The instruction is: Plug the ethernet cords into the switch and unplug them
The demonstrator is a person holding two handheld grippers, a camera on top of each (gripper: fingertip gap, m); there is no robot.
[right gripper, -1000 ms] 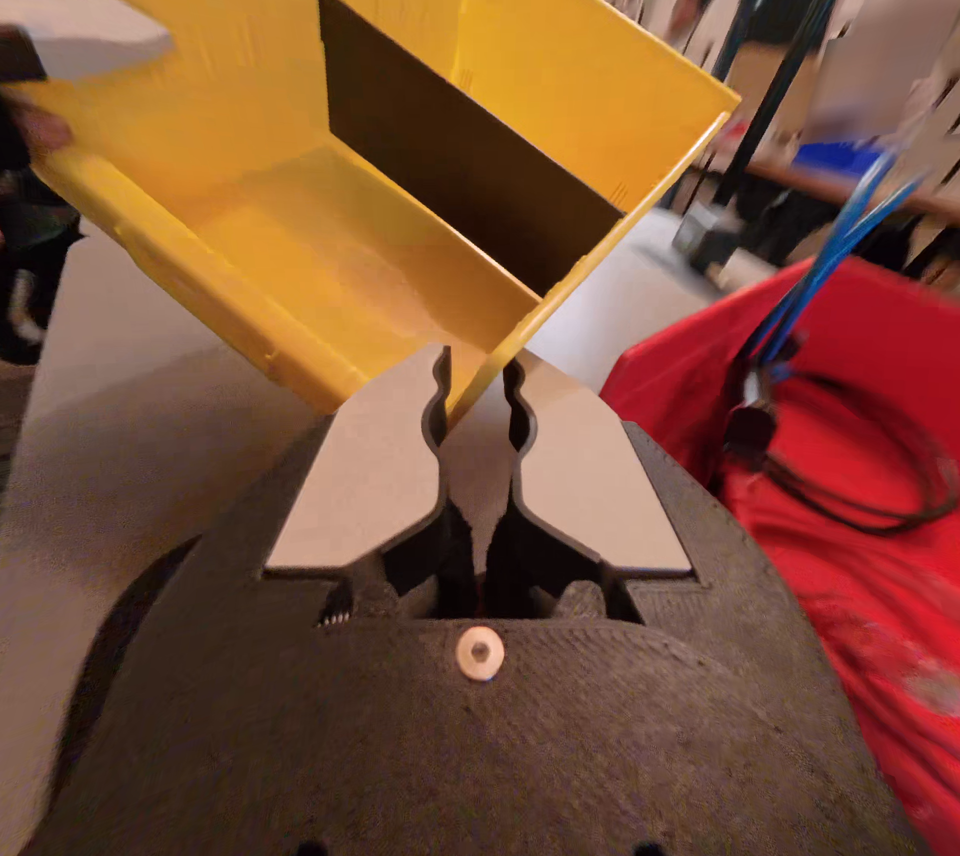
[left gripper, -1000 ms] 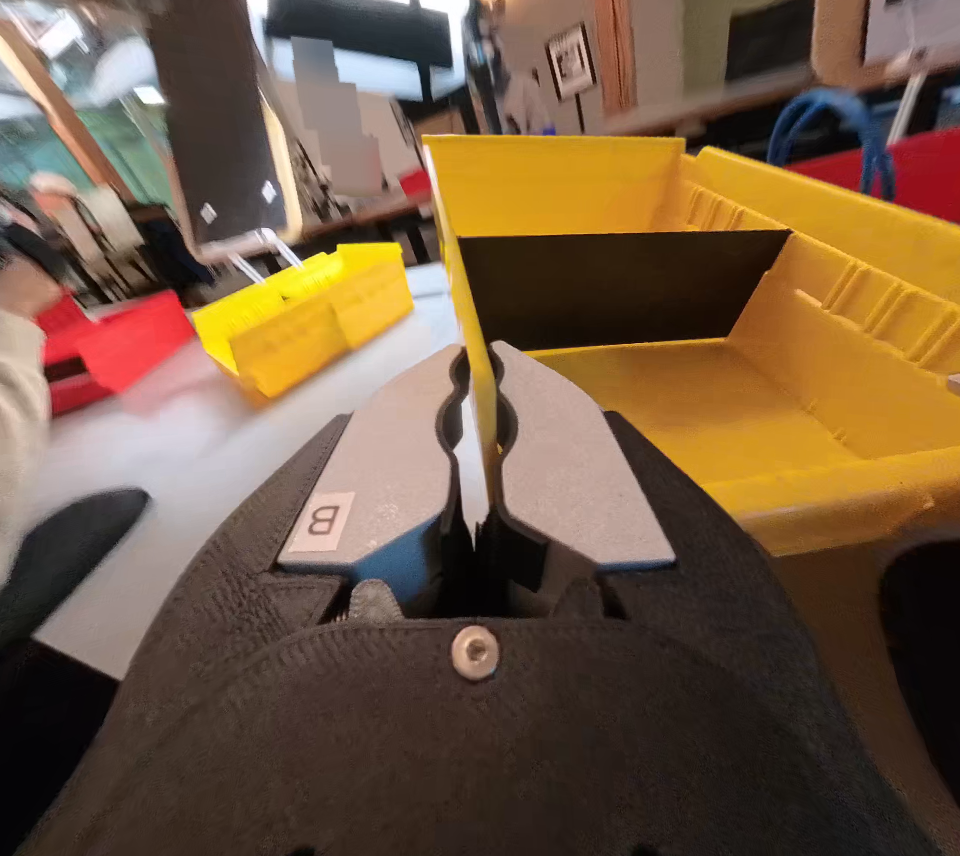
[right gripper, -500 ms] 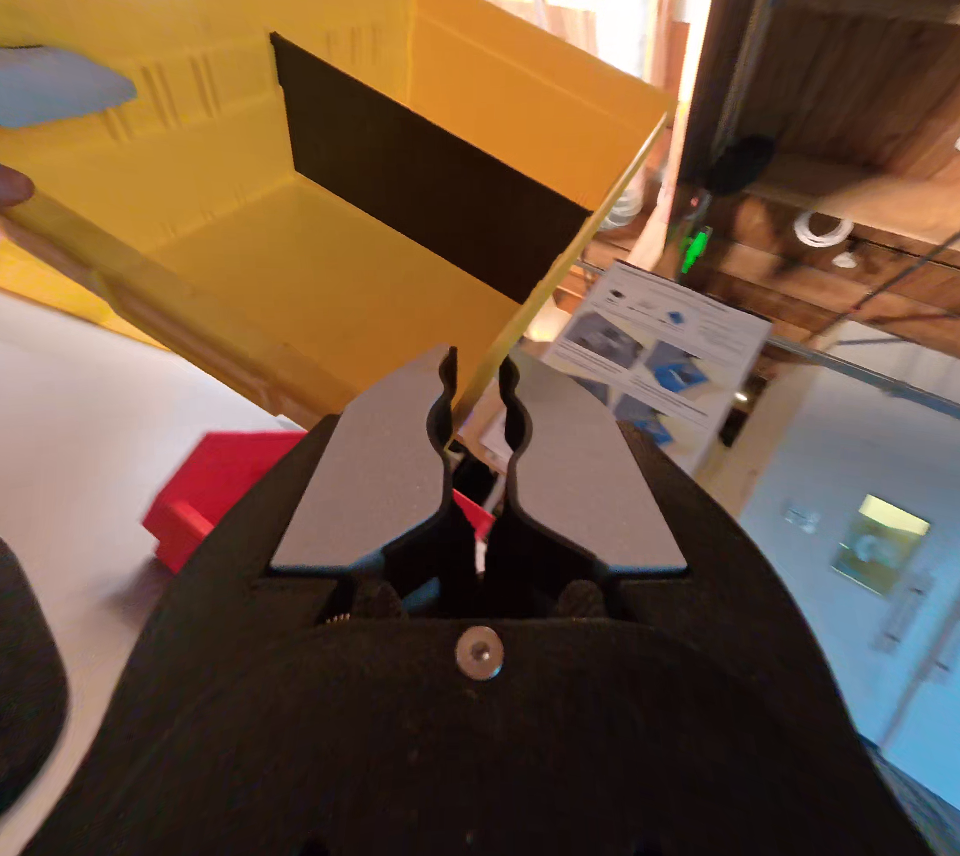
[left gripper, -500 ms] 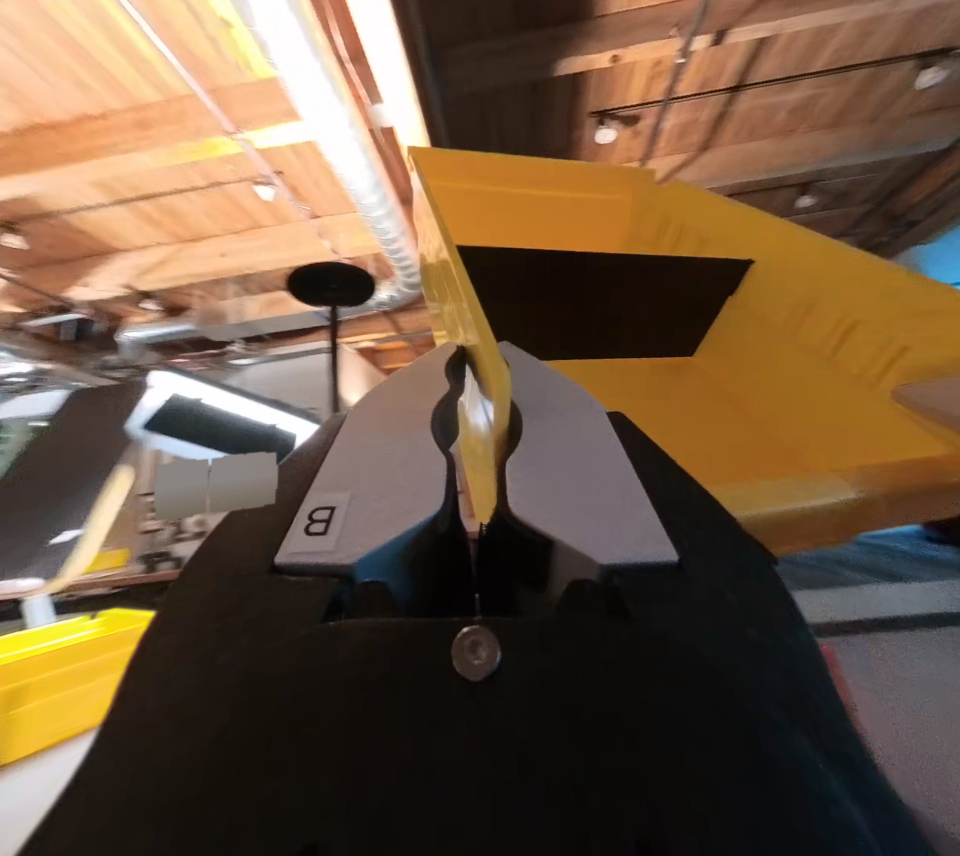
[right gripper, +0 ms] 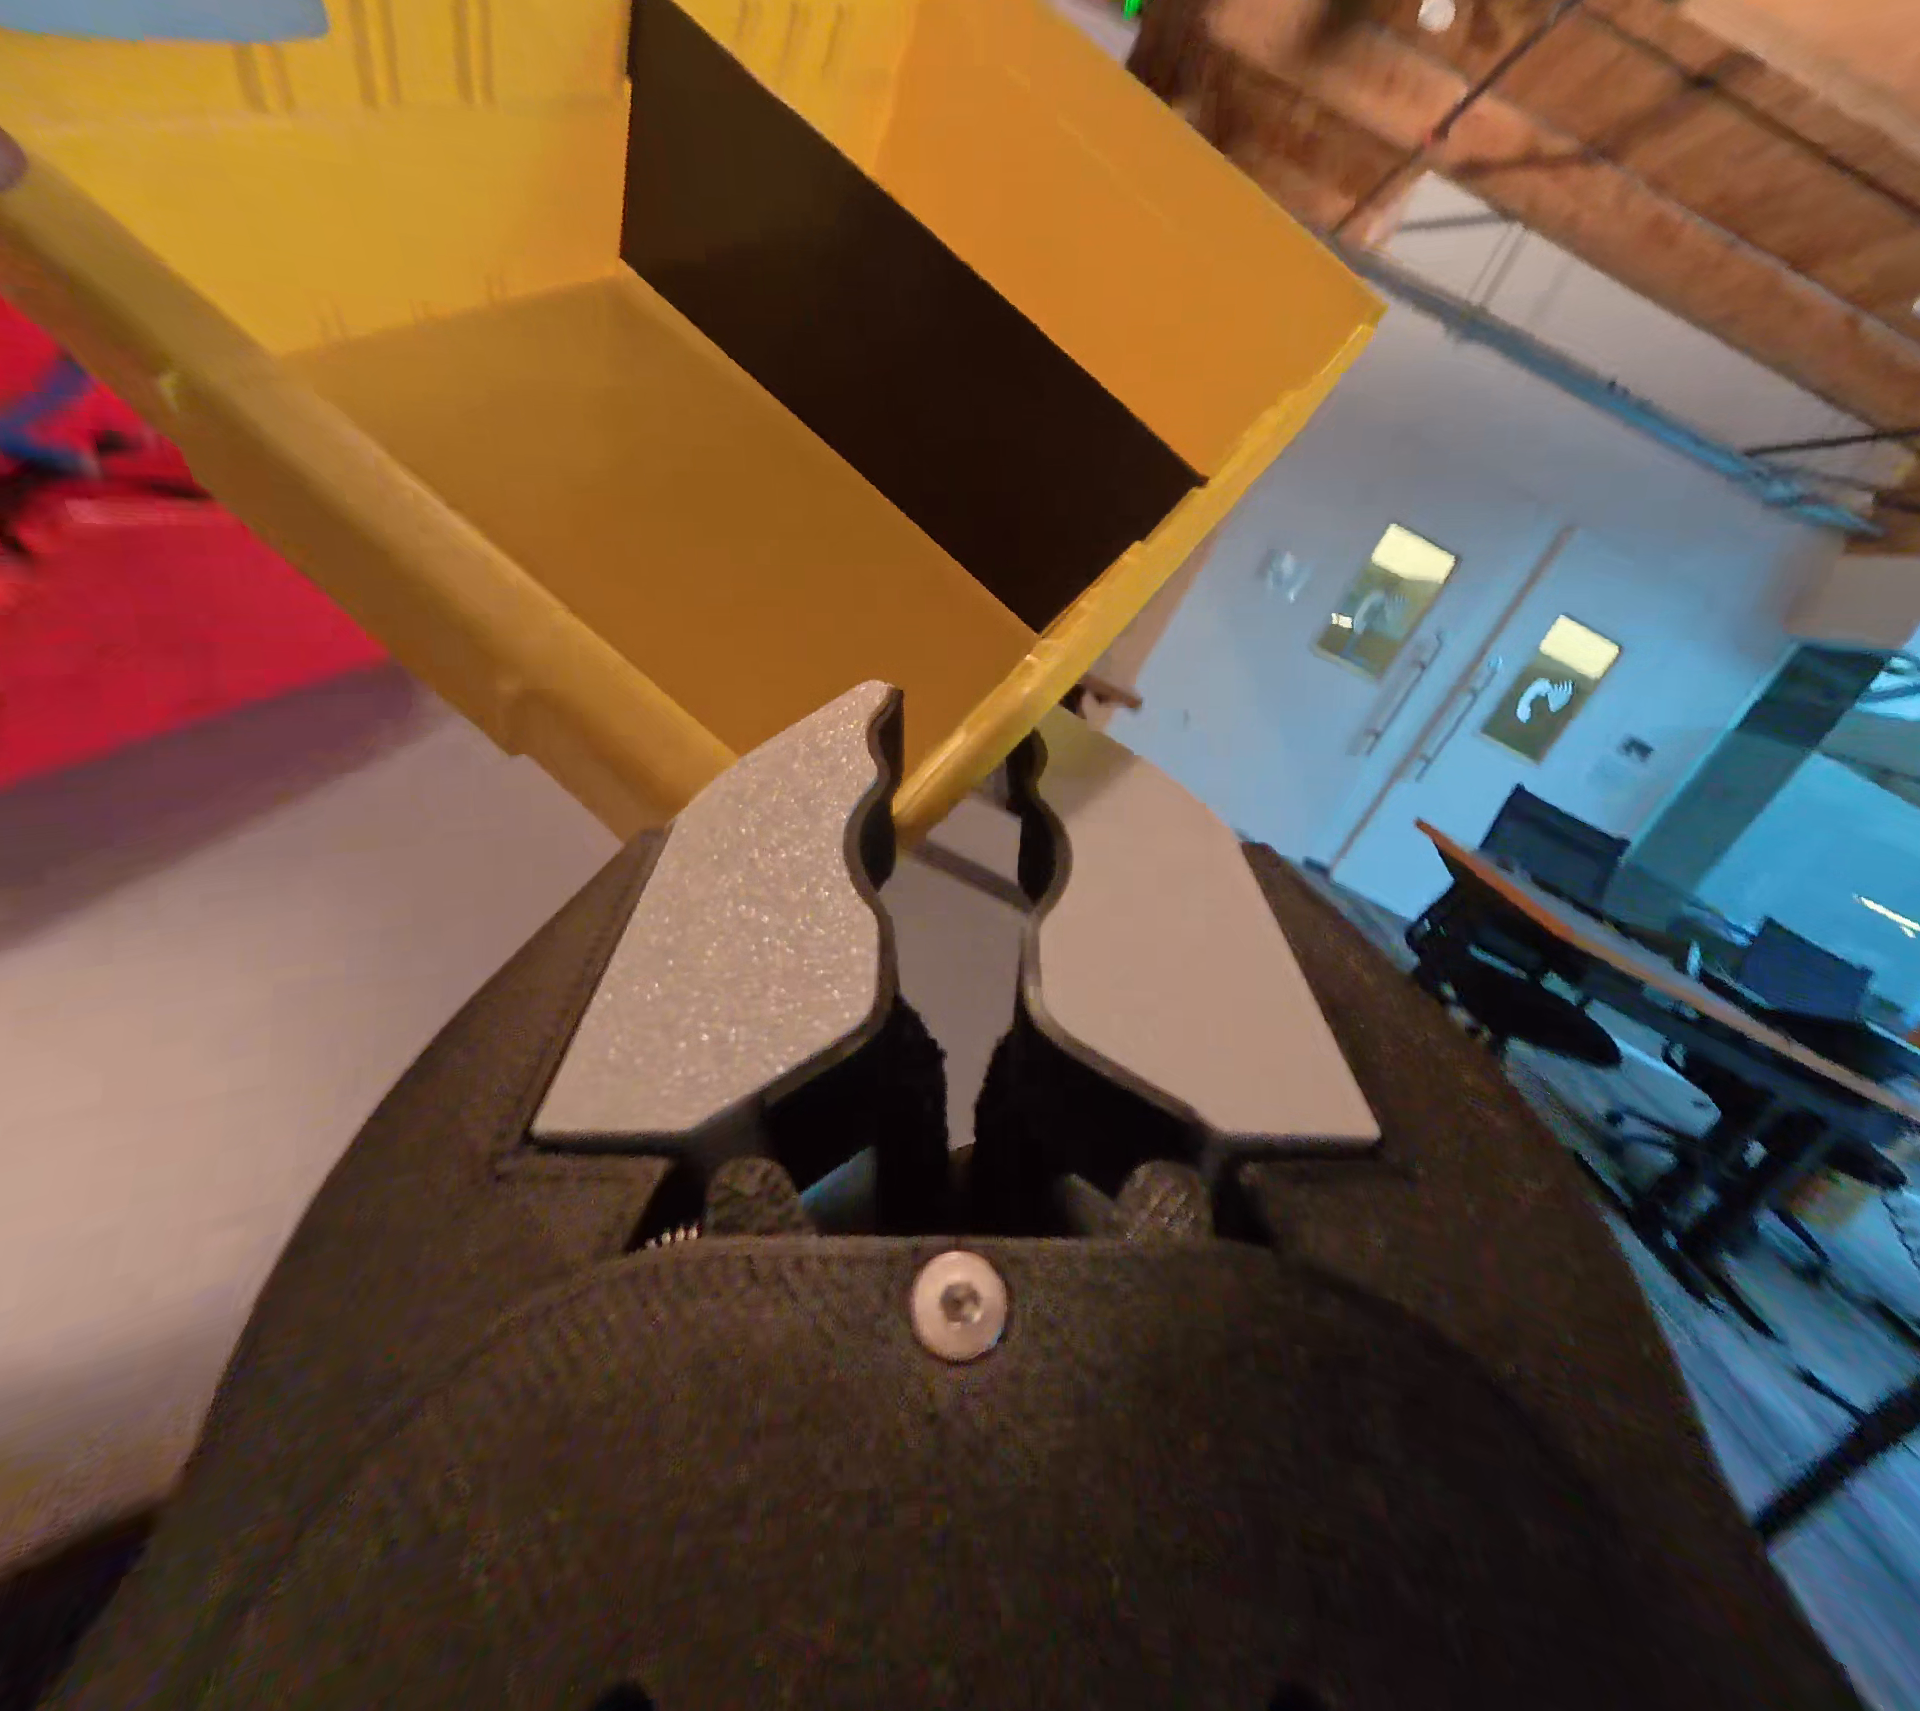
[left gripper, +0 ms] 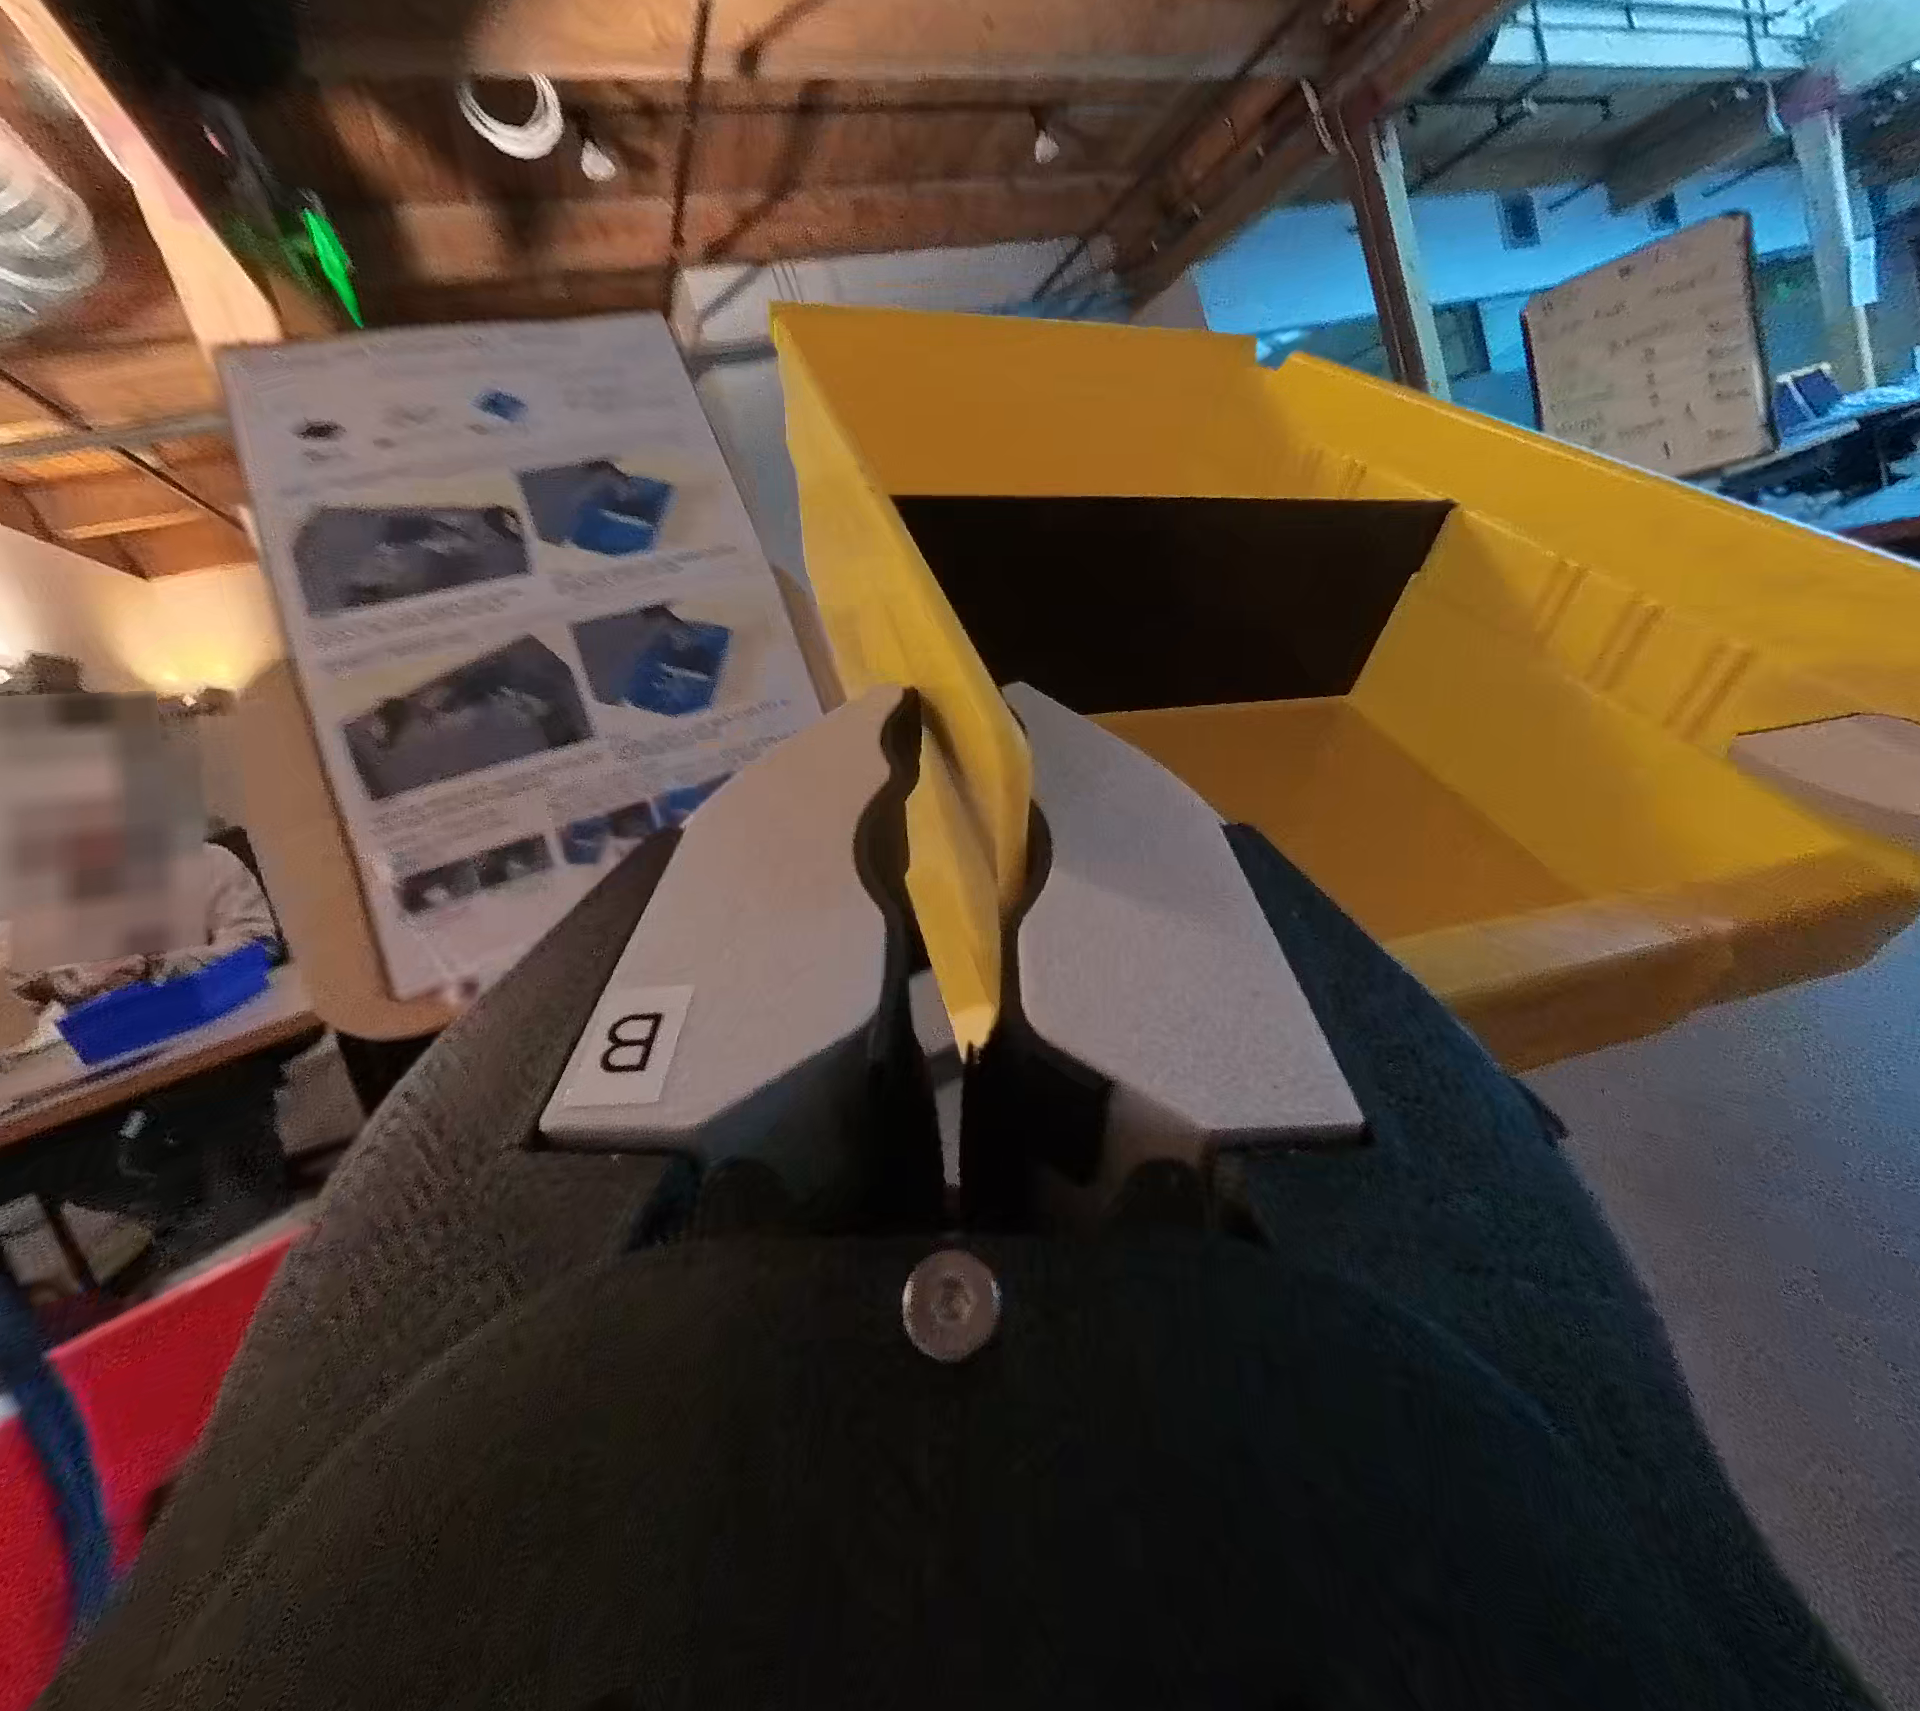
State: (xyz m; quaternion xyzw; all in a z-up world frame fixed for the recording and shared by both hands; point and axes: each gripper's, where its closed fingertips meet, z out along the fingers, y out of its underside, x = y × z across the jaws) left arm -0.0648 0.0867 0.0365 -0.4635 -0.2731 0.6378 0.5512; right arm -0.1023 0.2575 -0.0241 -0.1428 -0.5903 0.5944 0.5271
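While both views tilt up toward a rough timber-beamed ceiling (left gripper: 935, 51), the yellow bin (left gripper: 1351, 840) hangs in the air, carried by both tools. It is smooth moulded plastic, rectangular, with ribbed inner walls and a flat matte black divider (left gripper: 1164, 601) slotted across it; both compartments that show are empty.

Left gripper (left gripper: 961, 716): grey, grainy-faced fingers (left gripper: 758, 923) with scalloped inner edges, clenched on the bin's thin side wall. The wall runs between them down to their base.

Right gripper (right gripper: 956, 726): the same textured grey fingers (right gripper: 748, 913), pinching the rim at the bin's near corner. A narrow gap shows between the fingers behind that rim. The far tip of the left gripper shows at the bin's opposite wall in the right wrist view.

A glossy printed poster (left gripper: 499, 622) stands left of the bin. A red bin (right gripper: 145, 622) lies below and left of the yellow one; its contents are a blur, so cords and switch cannot be made out.

Against half a second ago: grips unchanged, same wall and corner. The background has swung, from ceiling lights to the poster in the left wrist view, and from the poster to a pale wall with doors in the right wrist view.
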